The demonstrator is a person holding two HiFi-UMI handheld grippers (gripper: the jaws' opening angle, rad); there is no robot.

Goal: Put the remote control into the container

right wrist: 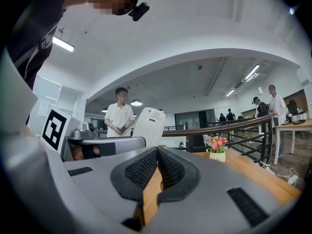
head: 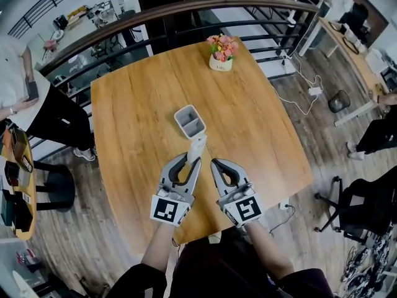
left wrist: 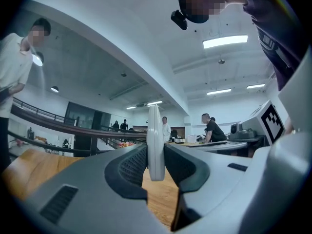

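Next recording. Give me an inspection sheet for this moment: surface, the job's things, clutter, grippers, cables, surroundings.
Surface: wooden table, with only a few things on it.
Job's things: grey container stands upright mid-table, its opening up; white remote control is held off the table, just on the near side of the container.
Clutter: flower pot near the far edge.
Grippers: left gripper shut on the remote control; right gripper shut, nothing between its jaws, beside the left one.
Cables: white cable and power strip on the floor, right of the table.
Surroundings: railing behind the table; person standing at left; office chair at right.
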